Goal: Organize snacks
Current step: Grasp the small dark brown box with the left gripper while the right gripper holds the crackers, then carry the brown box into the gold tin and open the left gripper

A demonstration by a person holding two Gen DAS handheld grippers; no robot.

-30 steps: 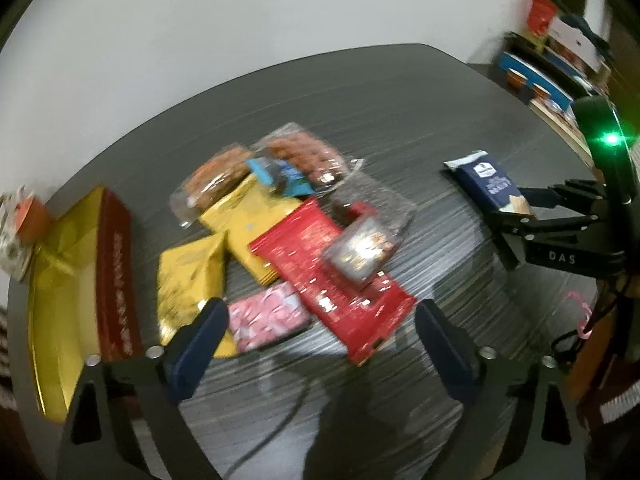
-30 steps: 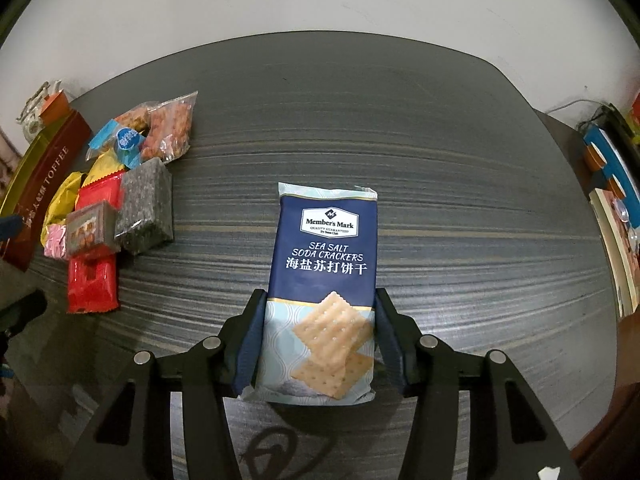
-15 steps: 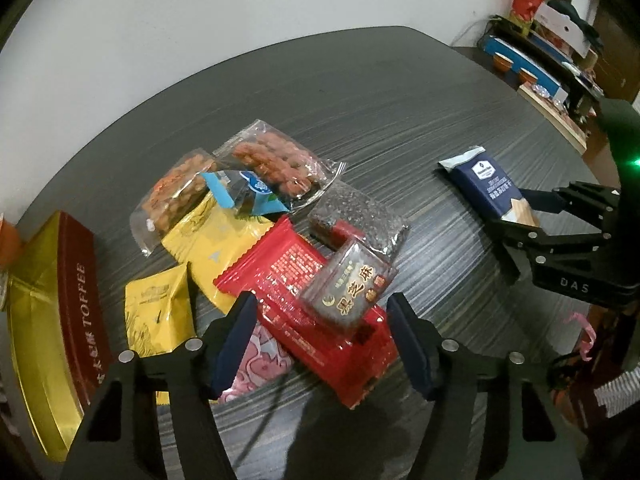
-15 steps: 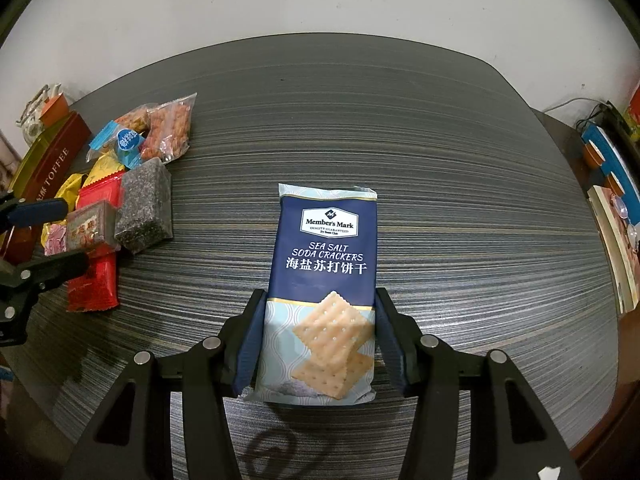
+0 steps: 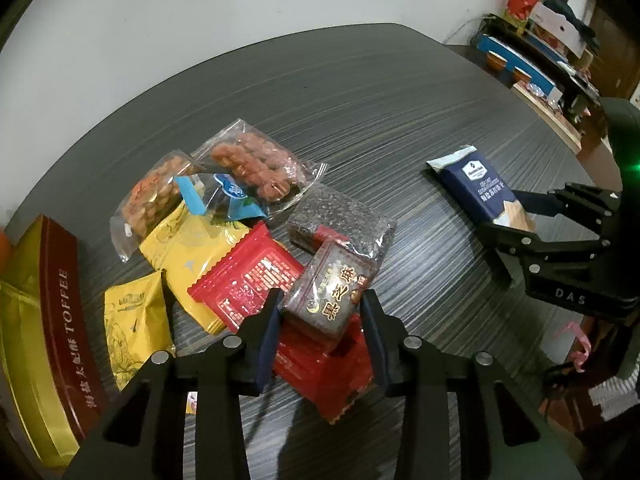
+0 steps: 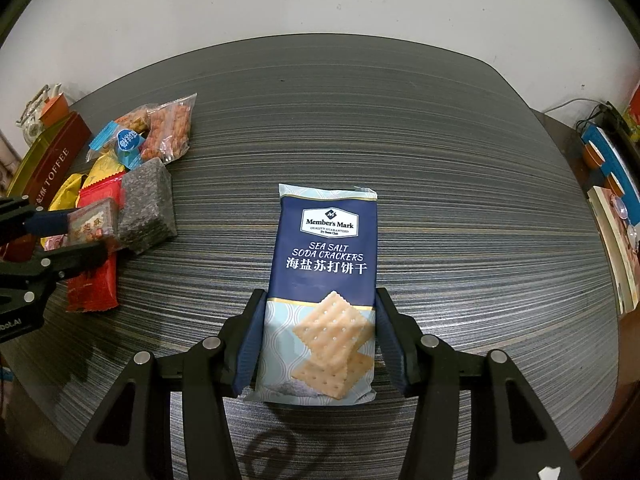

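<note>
Left tool is clamped on the sesame packet, seemingly crosswise; toffee box lies beyond its left finger.

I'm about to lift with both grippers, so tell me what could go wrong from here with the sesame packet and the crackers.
1. The left gripper pinches the brown sesame packet only at its near end, so it may twist or slip out.
2. That packet lies on the red packet and against the dark seed bar; lifting could drag them.
3. The right gripper holds the soda crackers at the bottom end, so squeezing might crack them.
</note>
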